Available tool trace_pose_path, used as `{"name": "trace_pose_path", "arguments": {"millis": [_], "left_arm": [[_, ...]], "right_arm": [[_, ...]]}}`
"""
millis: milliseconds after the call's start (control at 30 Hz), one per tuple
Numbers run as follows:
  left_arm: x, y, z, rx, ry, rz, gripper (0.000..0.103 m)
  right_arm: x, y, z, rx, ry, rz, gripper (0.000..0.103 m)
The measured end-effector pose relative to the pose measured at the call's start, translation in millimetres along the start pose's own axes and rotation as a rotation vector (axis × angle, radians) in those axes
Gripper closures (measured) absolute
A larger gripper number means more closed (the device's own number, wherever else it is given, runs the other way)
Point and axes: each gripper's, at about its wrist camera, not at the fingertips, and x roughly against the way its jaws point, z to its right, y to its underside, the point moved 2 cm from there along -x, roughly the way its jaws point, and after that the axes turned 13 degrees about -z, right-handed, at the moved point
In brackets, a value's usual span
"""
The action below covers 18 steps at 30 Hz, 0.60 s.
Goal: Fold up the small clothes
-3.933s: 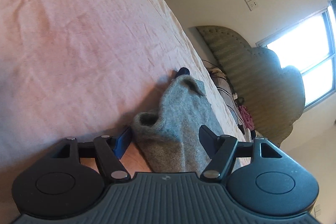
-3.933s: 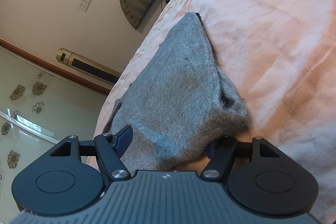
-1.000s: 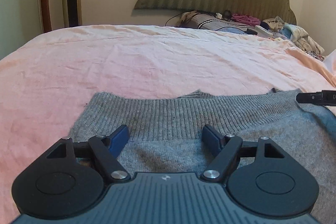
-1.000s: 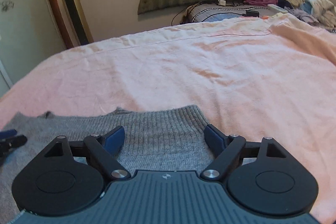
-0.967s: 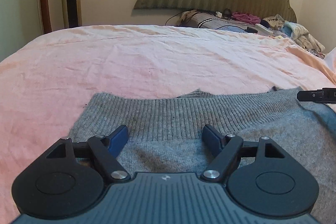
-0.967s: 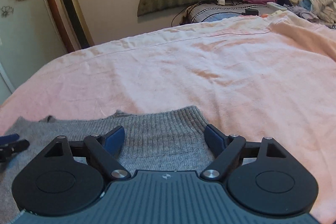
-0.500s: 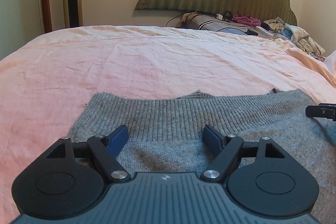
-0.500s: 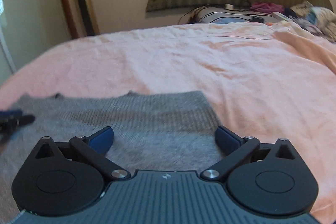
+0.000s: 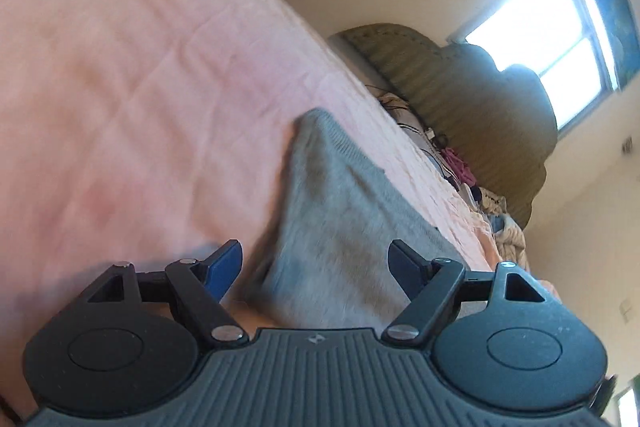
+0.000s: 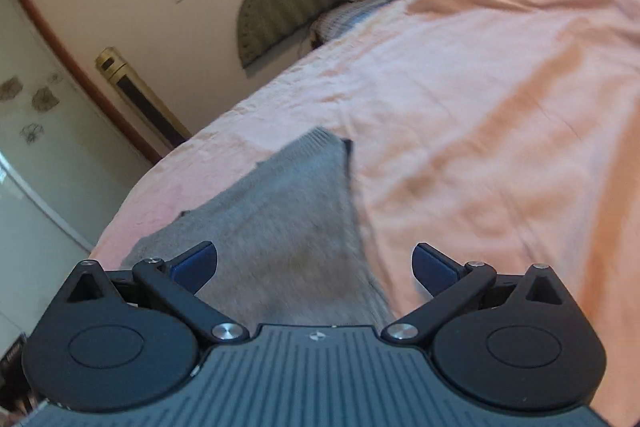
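Cloth: the soft grey knitted garment (image 9: 340,211) lies flat on the pink bed sheet (image 9: 120,87), middle of the frame.
Left tool (image 9: 316,259): wide, holding nothing.
Right tool (image 10: 316,263): wide, empty.
Tip: pinch both side edges evenly, then fold slowly.

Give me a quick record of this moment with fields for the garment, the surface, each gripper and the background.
garment: grey knitted garment, lying flat, ribbed edge at the far end
surface: pink bed sheet, wrinkled
left gripper: open, garment below its jaws
right gripper: open wide, over the garment's right edge
background: olive padded headboard, loose clothes by it
image: motion-blurred
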Motion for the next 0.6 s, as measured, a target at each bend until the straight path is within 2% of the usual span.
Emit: {"name": "trace_pose_path", "arguments": {"millis": [67,100,167,233,300,467,500,533,567,600], "left_arm": [[11,20,-5,0.019,0.033,0.033,0.023],[10,22,-3,0.016,0.034,0.025,0.023],[-1,17,1,0.030,0.081,0.006,0.019],[-20,7,2,0.071,0.169,-0.020,0.019],[-36,-4,8,0.105,0.195,-0.025,0.020],[-54,-8,6,0.228,0.286,-0.026,0.021],[-54,-7,3,0.252,0.301,-0.023,0.024],[-54,-7,-1,0.277,0.304,-0.026,0.032],[-55,-6,-6,0.311,0.310,-0.035,0.040],[-56,-7,-11,0.338,0.318,-0.040,0.043]], "right_arm": [[11,20,13,-0.042,-0.017,0.005,0.000],[14,28,13,-0.053,-0.038,0.013,0.000],[7,34,2,-0.034,-0.064,-0.030,0.000],[-9,31,-12,0.008,-0.083,-0.057,0.000],[-24,23,-21,0.005,-0.111,-0.060,0.000],[-48,-1,-27,-0.112,-0.236,-0.086,0.000],[-49,-2,-25,-0.132,-0.258,-0.091,0.000],[-49,-3,-24,-0.138,-0.269,-0.090,0.001],[-49,-3,-23,-0.143,-0.272,-0.095,0.007],[-49,-3,-21,-0.142,-0.270,-0.101,0.010]]}}
